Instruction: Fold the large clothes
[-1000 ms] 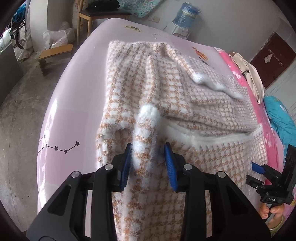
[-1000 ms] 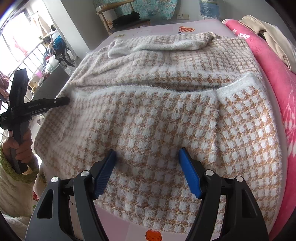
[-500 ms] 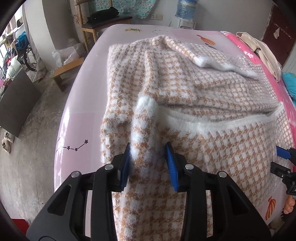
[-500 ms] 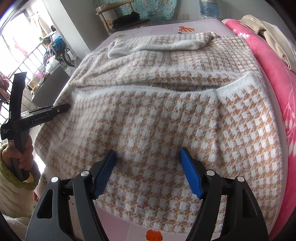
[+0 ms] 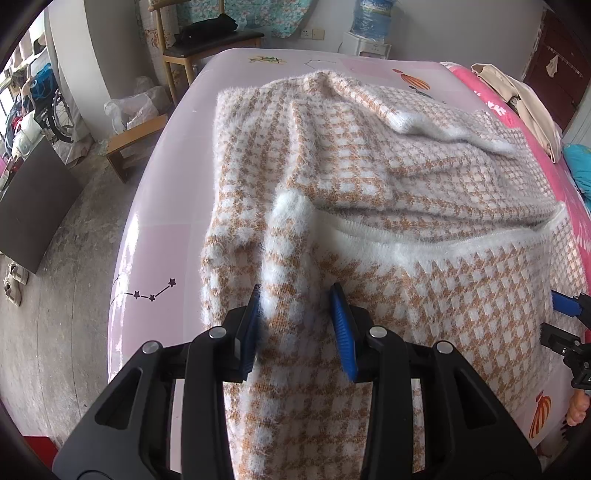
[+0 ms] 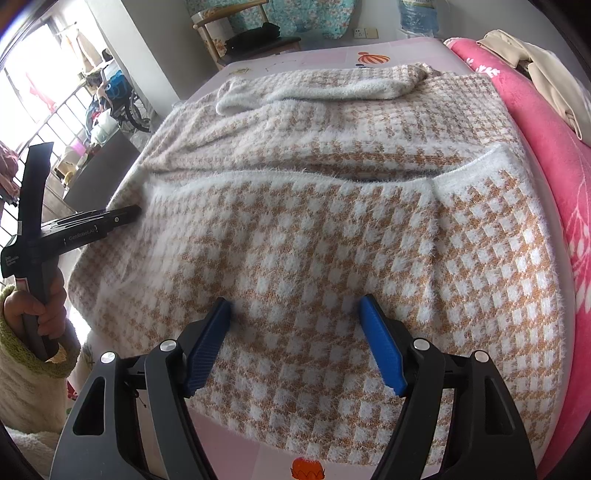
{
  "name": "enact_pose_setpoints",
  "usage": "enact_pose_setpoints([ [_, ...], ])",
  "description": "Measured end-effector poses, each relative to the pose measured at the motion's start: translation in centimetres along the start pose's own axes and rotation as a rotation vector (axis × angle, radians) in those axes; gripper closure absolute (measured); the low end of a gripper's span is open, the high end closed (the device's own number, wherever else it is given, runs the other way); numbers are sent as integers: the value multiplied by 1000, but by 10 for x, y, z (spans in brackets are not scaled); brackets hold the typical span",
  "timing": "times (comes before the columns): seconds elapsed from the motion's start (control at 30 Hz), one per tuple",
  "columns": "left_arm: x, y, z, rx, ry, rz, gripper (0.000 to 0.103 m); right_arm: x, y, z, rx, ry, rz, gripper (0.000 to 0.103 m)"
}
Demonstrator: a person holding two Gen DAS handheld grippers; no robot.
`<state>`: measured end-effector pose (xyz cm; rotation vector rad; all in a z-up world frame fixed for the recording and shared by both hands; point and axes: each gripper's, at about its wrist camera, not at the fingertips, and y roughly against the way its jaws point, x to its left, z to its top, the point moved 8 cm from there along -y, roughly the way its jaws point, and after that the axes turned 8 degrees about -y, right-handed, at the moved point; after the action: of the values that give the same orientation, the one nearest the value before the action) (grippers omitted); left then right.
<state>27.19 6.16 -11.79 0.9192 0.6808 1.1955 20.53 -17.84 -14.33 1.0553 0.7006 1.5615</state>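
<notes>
A large fuzzy sweater in orange-and-white houndstooth lies spread on a pale pink bed; it fills the right wrist view too. My left gripper straddles a raised fold of the sweater's left part, its jaws partly apart with the fabric between the blue pads. My right gripper is open, hovering over the near hem with nothing in it. The left gripper also shows in the right wrist view, its tip at the sweater's left edge.
A pink blanket with beige clothing lies along the bed's right side. A wooden chair and a water dispenser stand beyond the far end. Bare concrete floor with a low bench lies left of the bed.
The left gripper has swung its view rightward and back a little along the raised fold, still straddling it. The right gripper has stayed still and open.
</notes>
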Motion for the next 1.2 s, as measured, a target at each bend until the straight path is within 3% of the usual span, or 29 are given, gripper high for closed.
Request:
enact_pose_setpoints([
  [0.57, 0, 0, -1, -1, -1, 1, 67, 1, 1, 0, -3, -5, 3, 32],
  [0.77, 0, 0, -1, 0, -2, 5, 68, -1, 21, 3, -51, -9, 38, 32],
  [0.83, 1, 0, -1, 1, -4, 10, 68, -9, 39, 6, -82, -30, 64, 32],
  [1.0, 0, 0, -1, 3, -12, 37, 68, -62, 80, 11, -163, -85, 6, 32],
  [1.1, -4, 0, 0, 4, -20, 55, 68, -96, 86, 19, -164, -126, -46, 32],
  [1.2, -6, 0, 0, 5, -31, 69, 68, -113, 82, 29, -155, -159, -25, 32],
])
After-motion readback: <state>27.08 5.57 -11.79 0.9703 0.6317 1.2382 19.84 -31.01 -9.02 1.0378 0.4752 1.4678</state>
